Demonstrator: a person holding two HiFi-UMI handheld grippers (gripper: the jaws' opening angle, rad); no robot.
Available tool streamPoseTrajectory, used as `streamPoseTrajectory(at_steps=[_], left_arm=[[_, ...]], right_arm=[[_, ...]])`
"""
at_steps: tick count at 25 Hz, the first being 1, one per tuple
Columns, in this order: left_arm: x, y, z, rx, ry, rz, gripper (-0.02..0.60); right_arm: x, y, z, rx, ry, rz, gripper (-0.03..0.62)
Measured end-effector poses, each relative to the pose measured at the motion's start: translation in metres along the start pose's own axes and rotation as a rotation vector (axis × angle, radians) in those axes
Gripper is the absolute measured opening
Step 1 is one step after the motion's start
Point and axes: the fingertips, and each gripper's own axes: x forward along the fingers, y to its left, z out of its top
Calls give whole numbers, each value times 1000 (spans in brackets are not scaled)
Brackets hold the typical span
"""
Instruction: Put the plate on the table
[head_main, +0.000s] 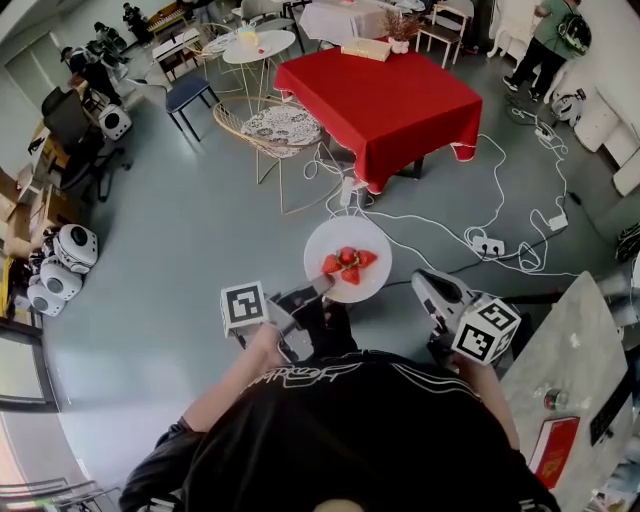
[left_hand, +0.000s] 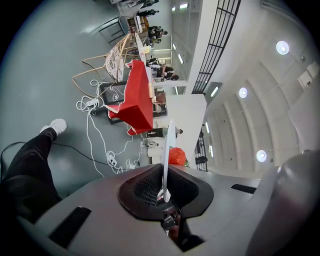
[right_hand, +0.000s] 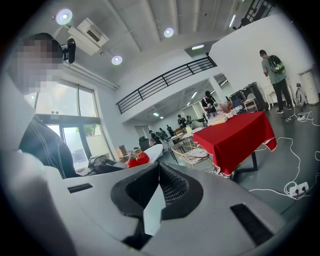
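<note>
1. Left gripper (head_main: 316, 290): closest to the body, jaws clamped on the near rim of the plate (head_main: 345, 230). In the left gripper view the rim stood edge-on between the pads, caught only by a narrow margin. Risk: with so little rim held, the weight beyond the pads could lever the plate down or pivot it in the grip.

2. Right gripper (head_main: 425, 283): beside the plate and apart from it, jaws together with nothing in them. It gave no support under the far rim, so any sag would go unchecked.

3. Plate: white, carried in the air over the grey floor, not on any table.

4. Strawberries (head_main: 349, 262): several, loose, clustered near the plate's middle. Risk: a tilt or a jolt in walking would likely roll them off.

5. Cables (head_main: 440, 225): white, with power strips, strewn over the floor ahead. Risk: a caught foot, and the load dropped.

6. Wire chair (head_main: 270, 130): stood close by the table's near corner, narrowing the approach.

7. Red table (head_main: 385, 90): well beyond, probably the destination. Risk: a rim-first landing could tip the plate.
</note>
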Motion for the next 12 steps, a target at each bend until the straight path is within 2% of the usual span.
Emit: streamPoseTrajectory(at_steps=[5, 12], left_arm=[[10, 20, 27, -33, -12, 17, 24], [46, 37, 93, -66, -17, 33, 25]], right_arm=[[35, -18, -12, 29, 57, 22, 8], [89, -69, 11, 51, 68, 6, 7]])
